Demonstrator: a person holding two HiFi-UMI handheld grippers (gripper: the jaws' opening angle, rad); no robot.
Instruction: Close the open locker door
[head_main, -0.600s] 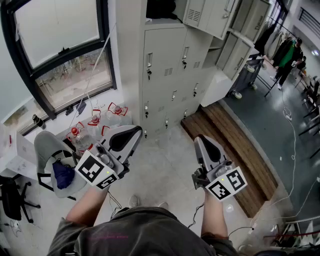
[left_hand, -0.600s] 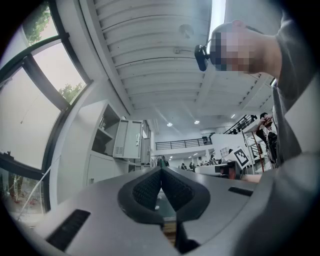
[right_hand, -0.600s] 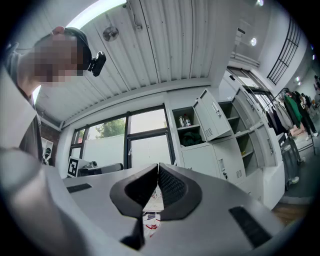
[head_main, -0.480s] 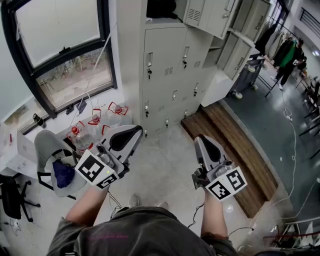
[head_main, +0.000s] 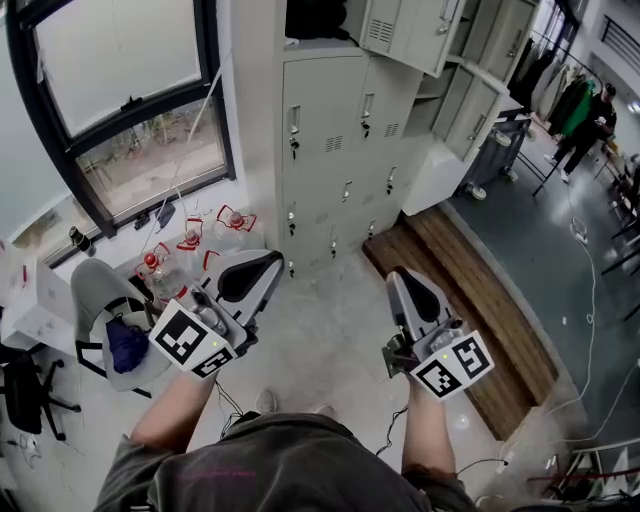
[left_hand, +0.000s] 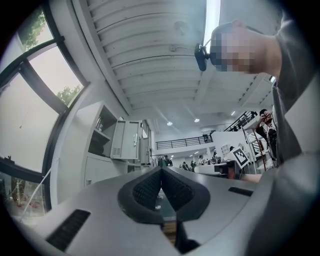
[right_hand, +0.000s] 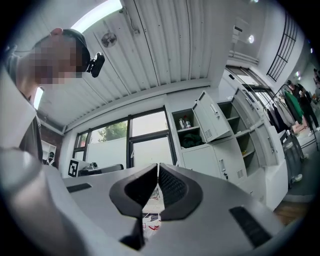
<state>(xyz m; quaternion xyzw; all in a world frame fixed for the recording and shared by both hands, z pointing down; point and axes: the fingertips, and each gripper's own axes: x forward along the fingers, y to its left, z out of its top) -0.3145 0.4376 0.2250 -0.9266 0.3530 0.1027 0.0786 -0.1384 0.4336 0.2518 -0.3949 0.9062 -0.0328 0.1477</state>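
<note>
Both sets of jaws are closed with nothing between them: left gripper (head_main: 268, 266) and right gripper (head_main: 401, 281), both held low and well short of the lockers (head_main: 330, 150). The open locker door (head_main: 403, 28) is in the top row, swung outward, high above me. Risks as I see them: closed tips skate off the painted face on a high push, or a soft push lets it bounce back unlatched. Another open door (head_main: 505, 45) sits just right, easy to hit by mistake.
</note>
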